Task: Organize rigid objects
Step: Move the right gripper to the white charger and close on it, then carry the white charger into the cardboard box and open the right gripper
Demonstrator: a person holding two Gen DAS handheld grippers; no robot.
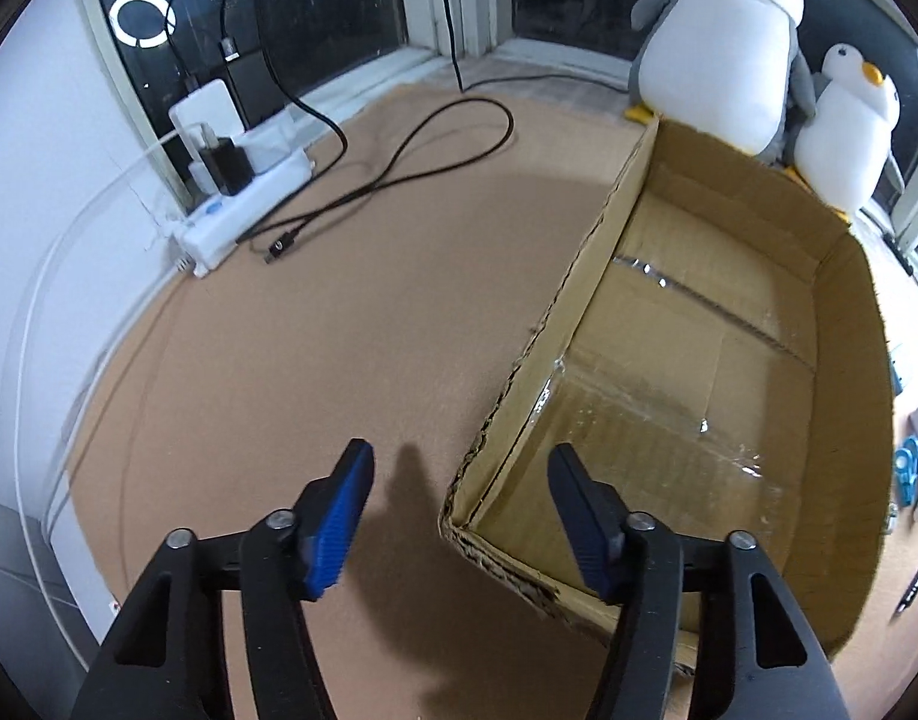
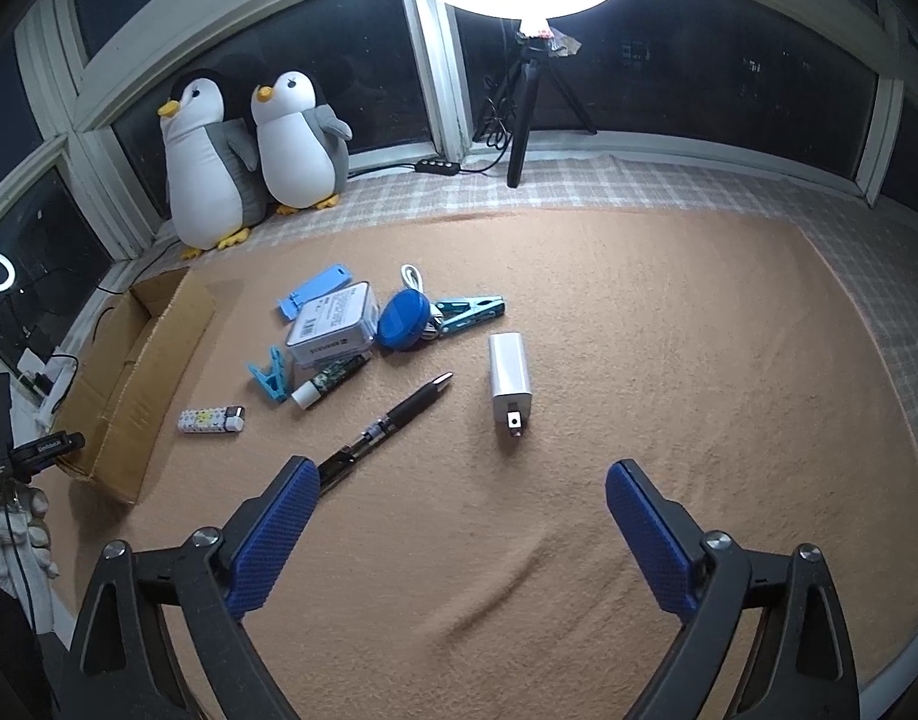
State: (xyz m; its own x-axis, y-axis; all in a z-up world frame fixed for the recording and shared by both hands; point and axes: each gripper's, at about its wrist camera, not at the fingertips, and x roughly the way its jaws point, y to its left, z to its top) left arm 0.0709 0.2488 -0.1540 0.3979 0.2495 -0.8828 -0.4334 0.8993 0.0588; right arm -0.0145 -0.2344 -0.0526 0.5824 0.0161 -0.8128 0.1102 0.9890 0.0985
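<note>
An open cardboard box (image 1: 843,360) lies on the tan mat, with nothing in it; it also shows in the right wrist view (image 2: 141,360). My left gripper (image 1: 459,462) is open and empty above the box's near left corner. My right gripper (image 2: 459,474) is open and empty, above the mat in front of a black pen (image 2: 399,414) and a white charger (image 2: 510,381). Behind them lie a white tin (image 2: 333,330), a round blue case (image 2: 404,319), blue clips (image 2: 471,313), a blue stand (image 2: 309,294), a blue clamp (image 2: 271,375), a lip balm (image 2: 327,384) and a lighter (image 2: 212,419).
Two plush penguins (image 2: 249,156) stand by the window behind the box. A white power strip (image 1: 243,204) with black cables (image 1: 399,162) lies at the mat's left. A ring light on a tripod (image 2: 522,114) stands at the back. Checked cloth (image 2: 699,192) borders the mat.
</note>
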